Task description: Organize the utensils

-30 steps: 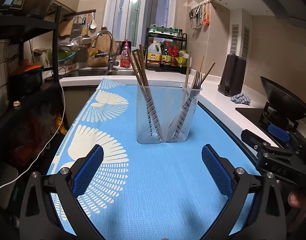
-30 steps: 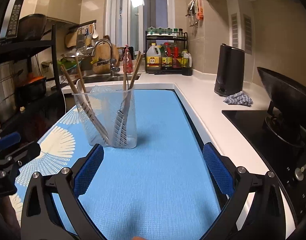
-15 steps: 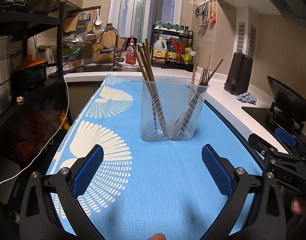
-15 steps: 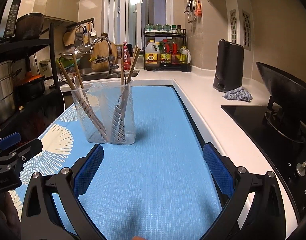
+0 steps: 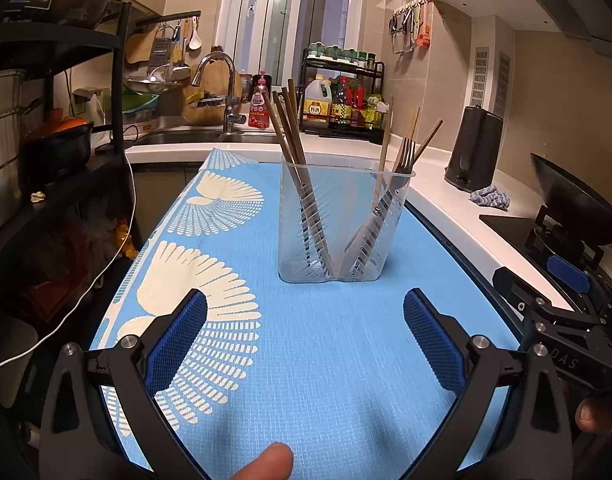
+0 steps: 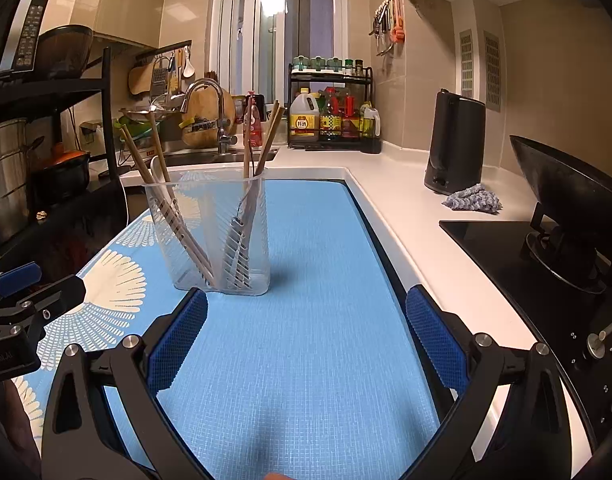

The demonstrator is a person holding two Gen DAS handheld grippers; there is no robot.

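Holding both grippers low over the blue mat (image 5: 326, 360), I have nothing in either of them. My left gripper (image 5: 305, 334) has its jaws spread wide, blue pads (image 5: 177, 340) well apart, with only mat between them. My right gripper (image 6: 306, 334) is spread the same way and just as empty; in the left view it shows at the right edge (image 5: 562, 320), beside the mat's border. The holder (image 5: 344, 220), a clear plastic tub with two compartments, stands upright on the mat ahead of both grippers, touched by neither. From the left view, its left compartment holds a bundle of brown chopsticks (image 5: 293, 152) that lean left at the top. Its right compartment holds a fork (image 5: 406, 156) with tines up, plus several thin wooden sticks (image 5: 426, 140) fanning to the right. From the right view the holder (image 6: 213, 232) sits ahead and to the left, just beyond my left finger's pad, and I can also make out a pale spoon handle (image 6: 158, 168) among the sticks on its left side. A white counter (image 6: 406, 208) runs along the mat's right edge, carrying a dark kettle (image 6: 454, 148) and a crumpled cloth (image 6: 472, 198) just beside it. A wok (image 6: 566, 196) sits on the stove beyond.
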